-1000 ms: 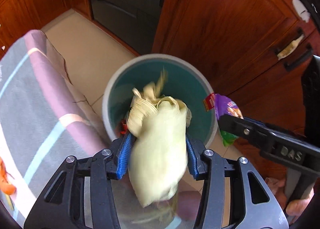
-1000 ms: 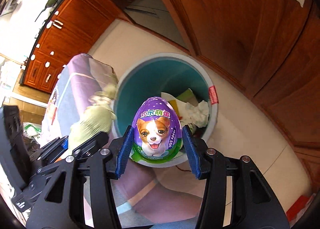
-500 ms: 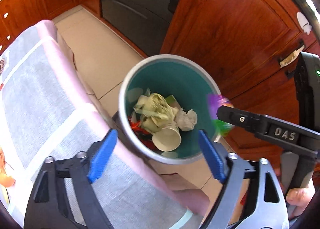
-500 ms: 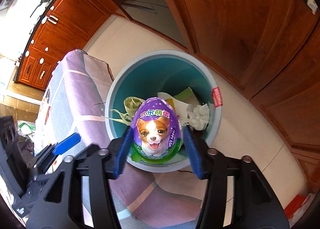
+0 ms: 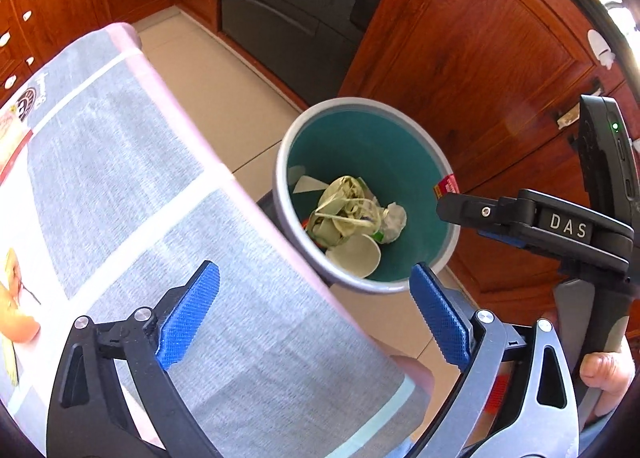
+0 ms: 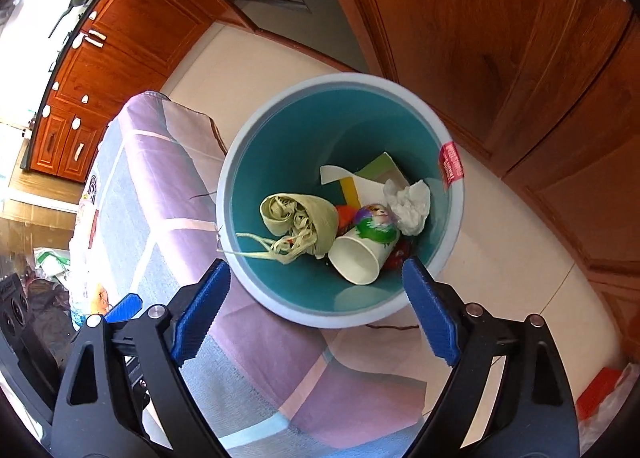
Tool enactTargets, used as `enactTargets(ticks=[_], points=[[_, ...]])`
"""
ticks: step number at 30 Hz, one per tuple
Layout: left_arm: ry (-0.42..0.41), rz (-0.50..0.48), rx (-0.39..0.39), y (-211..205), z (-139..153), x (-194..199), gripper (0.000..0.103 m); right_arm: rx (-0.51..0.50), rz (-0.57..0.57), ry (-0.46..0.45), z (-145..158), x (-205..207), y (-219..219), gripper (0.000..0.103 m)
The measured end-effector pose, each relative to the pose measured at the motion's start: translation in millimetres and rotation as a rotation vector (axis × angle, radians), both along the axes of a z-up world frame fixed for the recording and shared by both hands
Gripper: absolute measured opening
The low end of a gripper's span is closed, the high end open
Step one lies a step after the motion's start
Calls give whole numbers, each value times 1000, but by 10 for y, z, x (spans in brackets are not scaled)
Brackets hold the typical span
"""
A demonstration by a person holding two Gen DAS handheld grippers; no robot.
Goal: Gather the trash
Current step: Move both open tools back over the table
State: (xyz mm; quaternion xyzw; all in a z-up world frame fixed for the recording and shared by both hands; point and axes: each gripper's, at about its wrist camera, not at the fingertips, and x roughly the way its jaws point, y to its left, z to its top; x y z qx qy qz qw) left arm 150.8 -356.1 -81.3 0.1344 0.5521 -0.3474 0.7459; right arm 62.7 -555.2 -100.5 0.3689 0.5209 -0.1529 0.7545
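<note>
Both tongs gape wide and empty: left gripper [image 5: 314,314], right gripper [image 6: 314,308], above the teal-lined round bin [image 6: 454,218]; purple egg wrapper [image 6: 376,220] lies inside, at 3 o'clock of centre.

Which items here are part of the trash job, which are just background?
Job:
trash bin
corn husk
paper cup
egg wrapper
crumpled tissue
left gripper, right gripper, both jaws open

Background:
striped tablecloth
wooden cabinets
tile floor

- right gripper [image 6: 314,312] jaws spread wide, empty, above the trash bin [image 6: 454,214]
- inside: corn husk [image 6: 298,224], paper cup [image 6: 360,258], purple egg wrapper [image 6: 376,220], crumpled tissue [image 6: 408,202]
</note>
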Motion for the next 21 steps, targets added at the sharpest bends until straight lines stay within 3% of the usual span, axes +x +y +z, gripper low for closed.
enactTargets(ticks=[10,21], points=[[-25,51,-31,467,87,-51,96,-13,72,-5,115,111,470,84],[-58,205,-65,1437,221,58,96,-37,210,-19,264,401,1273,87]])
